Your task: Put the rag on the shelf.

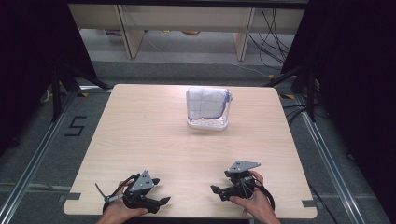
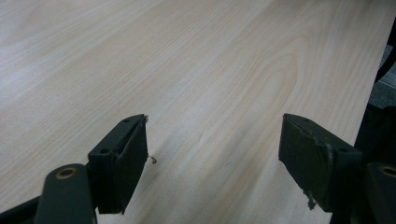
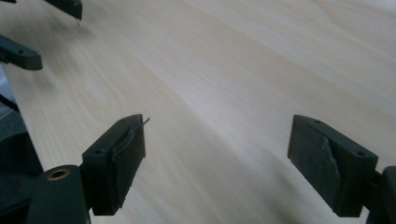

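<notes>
Left claw sits at the near edge of the tabletop, jaws spread wide, nothing between them. Right claw is the same: spread, empty, near edge, tips pointing inward toward the left one. Left gripper view and right gripper view both show bare wood grain between the jaws.

Nearest thing is the clear plastic tub, well apart from both claws, toward the far side and a bit right of centre. White folded cloth with faint purple grid lines stands upright in it, rising well above the rim.

Judgement: step in hand is the reach. Bring both claws forward with jaws kept spread; right claw has the shorter path. Take the cloth by its top edge, above the rim, and steady the tub with the other claw, since it looks light enough to lift with the cloth.
</notes>
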Available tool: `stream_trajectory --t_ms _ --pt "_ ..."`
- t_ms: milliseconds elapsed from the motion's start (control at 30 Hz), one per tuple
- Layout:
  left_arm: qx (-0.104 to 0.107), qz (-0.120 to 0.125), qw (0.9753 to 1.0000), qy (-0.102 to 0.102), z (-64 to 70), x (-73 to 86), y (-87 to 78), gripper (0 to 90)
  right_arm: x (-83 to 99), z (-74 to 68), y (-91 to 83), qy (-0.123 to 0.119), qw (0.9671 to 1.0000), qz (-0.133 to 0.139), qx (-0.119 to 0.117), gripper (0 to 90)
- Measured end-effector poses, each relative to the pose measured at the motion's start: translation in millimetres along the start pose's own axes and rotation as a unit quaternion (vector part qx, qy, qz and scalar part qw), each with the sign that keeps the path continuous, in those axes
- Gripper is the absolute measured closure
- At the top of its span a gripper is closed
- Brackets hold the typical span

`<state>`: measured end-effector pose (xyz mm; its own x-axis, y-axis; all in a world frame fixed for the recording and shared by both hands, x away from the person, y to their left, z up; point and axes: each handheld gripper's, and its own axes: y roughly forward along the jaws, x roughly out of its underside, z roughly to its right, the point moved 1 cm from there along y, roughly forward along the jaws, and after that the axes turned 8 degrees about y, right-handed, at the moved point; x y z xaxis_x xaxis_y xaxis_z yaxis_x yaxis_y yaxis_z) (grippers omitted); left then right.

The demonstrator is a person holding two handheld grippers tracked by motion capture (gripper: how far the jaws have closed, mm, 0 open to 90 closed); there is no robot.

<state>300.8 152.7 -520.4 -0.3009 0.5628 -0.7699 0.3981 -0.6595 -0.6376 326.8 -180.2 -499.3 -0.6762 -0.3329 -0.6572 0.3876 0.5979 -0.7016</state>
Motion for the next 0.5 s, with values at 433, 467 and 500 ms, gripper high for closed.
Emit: stream_trajectory --t_ms 433,467,500 --pt "-0.007 0.005 0.9998 -0.015 -6.0 1.4 3.3 20.1 6.6 -4.8 7.1 -0.022 0.9997 0.001 -0.006 18.4" --pt "-0.007 0.004 0.9999 -0.015 -6.6 1.4 2.6 19.4 6.6 -4.7 6.9 -0.022 0.9997 -0.001 -0.004 18.4" --pt "-0.011 0.002 0.9998 -0.018 -7.7 1.6 2.5 18.6 6.7 -4.7 7.2 -0.023 0.9997 -0.001 -0.003 18.4"
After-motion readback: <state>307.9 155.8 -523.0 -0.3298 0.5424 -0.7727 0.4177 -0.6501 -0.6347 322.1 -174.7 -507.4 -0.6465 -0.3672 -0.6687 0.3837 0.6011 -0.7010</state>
